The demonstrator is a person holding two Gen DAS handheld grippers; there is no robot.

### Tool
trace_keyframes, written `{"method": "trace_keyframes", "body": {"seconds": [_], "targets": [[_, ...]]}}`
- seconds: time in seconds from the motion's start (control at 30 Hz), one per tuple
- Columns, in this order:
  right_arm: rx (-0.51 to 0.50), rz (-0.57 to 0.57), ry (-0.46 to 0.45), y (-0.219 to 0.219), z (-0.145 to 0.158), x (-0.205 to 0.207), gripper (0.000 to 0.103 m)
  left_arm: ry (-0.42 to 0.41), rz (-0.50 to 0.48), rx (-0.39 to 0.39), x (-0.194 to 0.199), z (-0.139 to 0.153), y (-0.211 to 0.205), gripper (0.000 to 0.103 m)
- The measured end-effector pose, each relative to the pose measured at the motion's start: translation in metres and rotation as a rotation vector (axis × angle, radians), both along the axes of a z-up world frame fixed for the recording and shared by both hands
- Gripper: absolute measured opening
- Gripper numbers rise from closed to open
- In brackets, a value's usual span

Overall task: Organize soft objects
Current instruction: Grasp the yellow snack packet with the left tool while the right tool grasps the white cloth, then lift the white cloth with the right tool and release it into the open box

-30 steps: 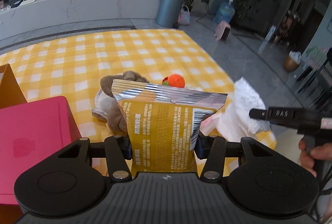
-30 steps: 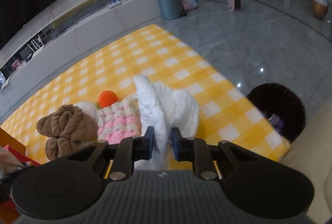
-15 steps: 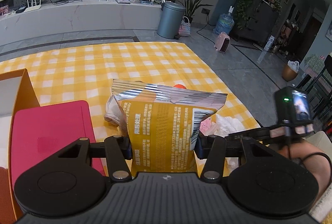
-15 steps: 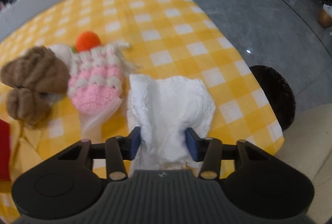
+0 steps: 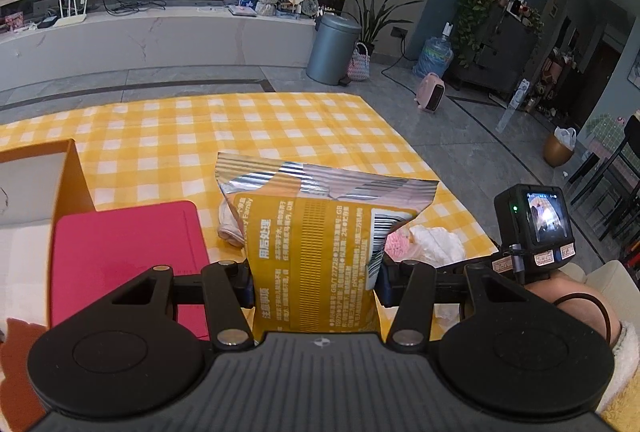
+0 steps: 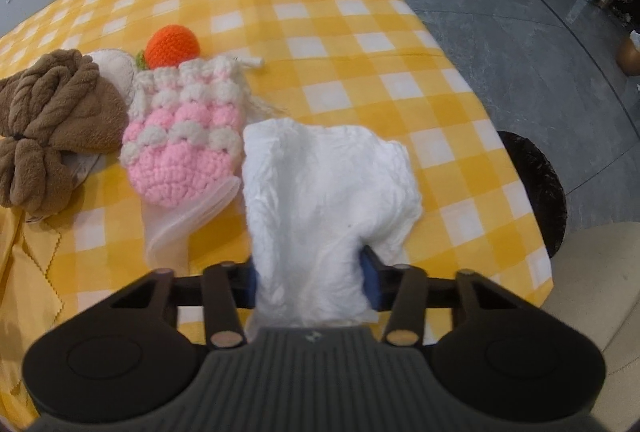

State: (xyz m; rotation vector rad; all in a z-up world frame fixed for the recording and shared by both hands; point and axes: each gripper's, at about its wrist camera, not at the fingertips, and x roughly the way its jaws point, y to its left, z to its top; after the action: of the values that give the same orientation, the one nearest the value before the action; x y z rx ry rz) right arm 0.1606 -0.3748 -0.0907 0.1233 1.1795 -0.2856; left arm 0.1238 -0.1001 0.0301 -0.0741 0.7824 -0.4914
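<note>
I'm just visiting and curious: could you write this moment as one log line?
left gripper: shut on yellow packet | right gripper: closing, white cloth between its jaws | cloth lies on checked tablecloth

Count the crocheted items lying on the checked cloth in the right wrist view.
2: an orange ball towards the far side, and a pink-and-white pouch touching it just in front, left of the white cloth. Others may be hidden.

Looking down the left gripper (image 5: 314, 282), a matte black plastic body: ribbed grey centre panel with a small round emblem, two round flat discs either side, silver screws on the black linkage bars, blue pads on the fingers (image 5: 383, 284). The right gripper (image 6: 310, 282) matches it. Off to the right, a black camera block with a lit screen, a green light, small labels; a cream fleecy cuff and a thin dark wristband.
</note>
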Motion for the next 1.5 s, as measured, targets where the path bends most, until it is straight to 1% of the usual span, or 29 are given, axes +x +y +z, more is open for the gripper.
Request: {"method": "trace_keyframes", "body": {"seconds": [0.03, 0.1, 0.27, 0.33, 0.43, 0.57, 0.67, 0.77, 0.87, 0.93, 0.97, 1.03, 1.07, 1.1, 1.13, 1.23, 1.33, 1.4, 1.5], "targets": [[0.004, -0.006, -0.012, -0.001, 0.002, -0.002, 0.031, -0.003, 0.002, -0.003, 0.000, 0.002, 0.002, 0.059], [0.012, -0.025, -0.056, -0.004, 0.012, -0.009, 0.017, -0.005, 0.009, -0.014, 0.000, 0.006, 0.009, 0.059], [0.049, -0.054, -0.232, -0.011, 0.052, -0.040, 0.016, -0.015, 0.049, -0.055, -0.006, 0.017, 0.039, 0.059], [0.067, -0.040, -0.286, -0.009, 0.065, -0.048, 0.016, -0.021, 0.086, -0.072, -0.008, 0.022, 0.056, 0.059], [0.111, -0.004, -0.353, 0.000, 0.082, -0.056, 0.016, -0.050, 0.150, -0.083, -0.014, 0.029, 0.085, 0.059], [0.127, 0.080, -0.458, 0.027, 0.117, -0.070, 0.016, -0.096, 0.261, -0.110, -0.025, 0.038, 0.131, 0.059], [0.119, 0.159, -0.555, 0.056, 0.152, -0.083, 0.016, -0.118, 0.349, -0.129, -0.031, 0.042, 0.166, 0.059], [0.184, 0.253, -0.649, 0.093, 0.185, -0.094, 0.016, -0.126, 0.429, -0.147, -0.035, 0.040, 0.200, 0.059], [0.272, 0.364, -0.683, 0.142, 0.205, -0.094, 0.016, -0.108, 0.495, -0.169, -0.036, 0.032, 0.227, 0.059], [0.325, 0.442, -0.664, 0.182, 0.208, -0.088, 0.016, -0.105, 0.528, -0.176, -0.037, 0.027, 0.242, 0.059], [0.358, 0.481, -0.640, 0.203, 0.207, -0.082, 0.017, -0.109, 0.547, -0.179, -0.038, 0.026, 0.250, 0.059], [0.401, 0.566, -0.556, 0.246, 0.198, -0.069, 0.017, -0.135, 0.592, -0.177, -0.044, 0.027, 0.268, 0.059], [0.405, 0.623, -0.496, 0.270, 0.190, -0.061, 0.017, -0.152, 0.616, -0.169, -0.047, 0.028, 0.273, 0.059], [0.388, 0.671, -0.439, 0.295, 0.181, -0.052, 0.017, -0.163, 0.638, -0.157, -0.049, 0.028, 0.277, 0.059], [0.344, 0.698, -0.386, 0.319, 0.170, -0.044, 0.017, -0.168, 0.657, -0.144, -0.053, 0.028, 0.286, 0.059], [0.137, 0.739, -0.246, 0.383, 0.135, -0.023, 0.017, -0.168, 0.681, -0.126, -0.054, 0.024, 0.294, 0.059], [-0.016, 0.784, -0.071, 0.425, 0.097, -0.009, 0.017, -0.142, 0.661, -0.159, -0.052, 0.019, 0.297, 0.059], [-0.155, 0.798, -0.012, 0.446, 0.076, -0.004, 0.017, -0.136, 0.648, -0.177, -0.053, 0.017, 0.299, 0.059], [-0.263, 0.812, 0.033, 0.467, 0.056, 0.004, 0.017, -0.150, 0.629, -0.182, -0.057, 0.016, 0.299, 0.059]]}}
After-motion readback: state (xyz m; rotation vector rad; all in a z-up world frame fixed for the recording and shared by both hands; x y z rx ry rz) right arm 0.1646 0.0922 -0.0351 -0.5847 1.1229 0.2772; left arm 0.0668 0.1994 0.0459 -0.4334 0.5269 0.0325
